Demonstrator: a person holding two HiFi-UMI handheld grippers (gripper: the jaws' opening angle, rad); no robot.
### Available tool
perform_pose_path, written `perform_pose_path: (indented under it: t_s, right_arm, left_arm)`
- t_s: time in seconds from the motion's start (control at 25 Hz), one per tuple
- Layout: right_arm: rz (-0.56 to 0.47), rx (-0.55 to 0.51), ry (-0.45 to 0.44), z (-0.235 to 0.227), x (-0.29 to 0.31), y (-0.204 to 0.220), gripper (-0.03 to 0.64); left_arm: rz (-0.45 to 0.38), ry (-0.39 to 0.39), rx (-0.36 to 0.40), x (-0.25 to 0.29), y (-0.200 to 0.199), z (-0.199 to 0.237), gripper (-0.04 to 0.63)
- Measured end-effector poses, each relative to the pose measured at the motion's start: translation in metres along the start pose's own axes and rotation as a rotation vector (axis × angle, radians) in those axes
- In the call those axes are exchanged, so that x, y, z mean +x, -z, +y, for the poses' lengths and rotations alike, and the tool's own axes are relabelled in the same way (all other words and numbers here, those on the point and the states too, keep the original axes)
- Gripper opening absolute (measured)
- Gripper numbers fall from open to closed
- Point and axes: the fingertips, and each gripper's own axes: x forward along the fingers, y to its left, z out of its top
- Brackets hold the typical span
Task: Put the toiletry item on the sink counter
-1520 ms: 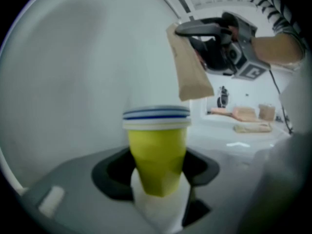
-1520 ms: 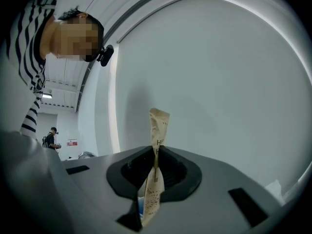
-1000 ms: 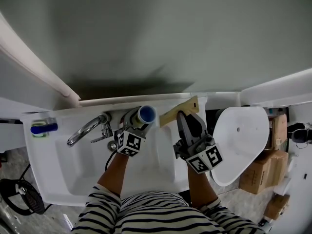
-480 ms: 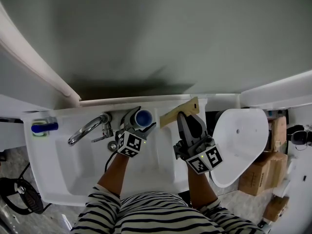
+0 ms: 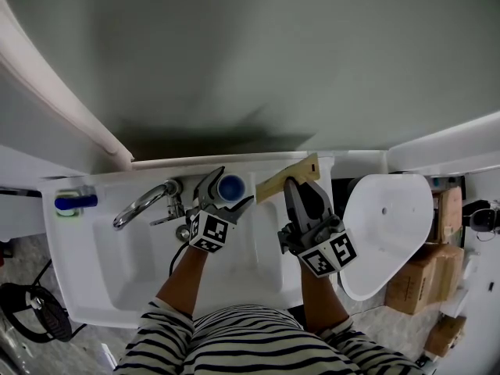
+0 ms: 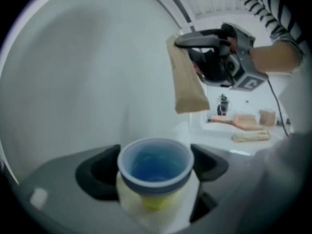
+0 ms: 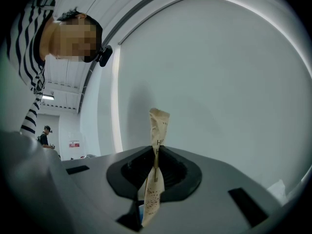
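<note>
Bottle (image 6: 155, 165), blue cap up, looks set down on the counter (image 5: 105, 184) between the left gripper's (image 5: 227, 192) fingers. They have just been spreading and now stand clear on either side, which reads as a release. The right gripper (image 5: 301, 187) pinches a tan packet (image 7: 155, 179) flat between its fingers, its end poking past the tips, probably held aside from the bottle.

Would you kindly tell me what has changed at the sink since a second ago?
The left gripper has just been opening its jaws and has let go of the blue-rimmed container, which went from tilted to upright on the sink counter, between the open jaws. The right gripper stayed shut on the tan packet; the faucet did not move.
</note>
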Motion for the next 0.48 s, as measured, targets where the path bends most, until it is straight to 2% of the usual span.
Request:
perform_pose_path:
  t_s: [0.48]
  right_arm:
    - [-0.054,0.006,-0.021,0.009,0.006,-0.012,0.034]
  left_arm:
    - [-0.09,-0.054,-0.005,-0.039,-0.045,0.007,0.434]
